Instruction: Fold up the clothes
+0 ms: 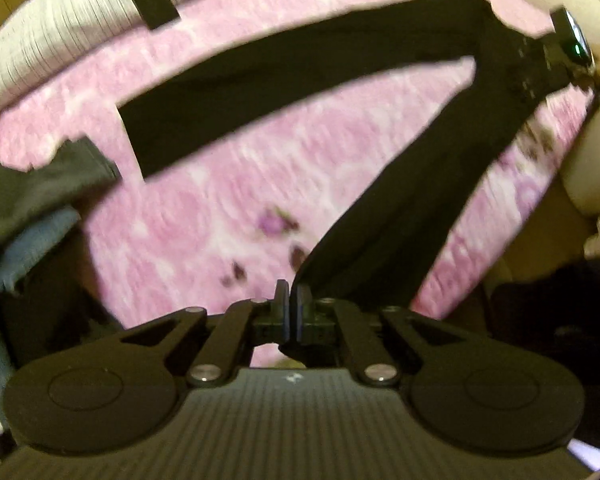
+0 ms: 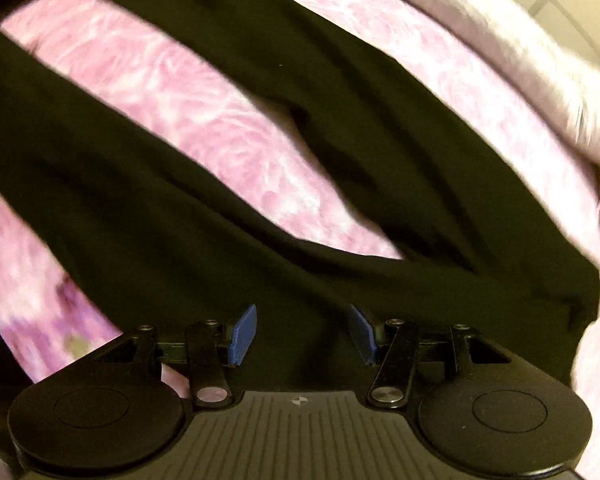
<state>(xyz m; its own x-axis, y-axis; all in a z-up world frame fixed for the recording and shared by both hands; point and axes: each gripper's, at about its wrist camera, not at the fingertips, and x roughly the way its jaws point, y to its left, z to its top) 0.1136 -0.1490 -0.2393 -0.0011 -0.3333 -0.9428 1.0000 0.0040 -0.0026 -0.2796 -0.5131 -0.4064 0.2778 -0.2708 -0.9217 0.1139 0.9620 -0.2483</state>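
Two grippers work over black trousers (image 1: 400, 216) spread on a pink flowered bedcover (image 1: 204, 216). The left gripper (image 1: 290, 300) has its jaws closed on the end of one trouser leg: the dark cloth runs from between the blue pads up and to the right, toward the waist. The other leg (image 1: 260, 96) lies flat on the cover, reaching left from the waist, so the two legs form a V. At the upper right of the left view the right gripper (image 1: 556, 56) shows above the waist end of the trousers, with a small green light on it.

In the right view the right gripper (image 2: 302, 334) points down at the trousers (image 2: 420, 184) with its jaws standing apart; its blue pads (image 2: 244, 334) frame the black cloth, and whether they touch it I cannot tell. Both legs stretch away to the upper left, pink cover showing between them.

A pale ribbed blanket (image 1: 60, 32) edges the far side of the bed, with a small black patch (image 1: 154, 3) on it. Grey and blue clothes (image 1: 40, 208) lie heaped at the left.
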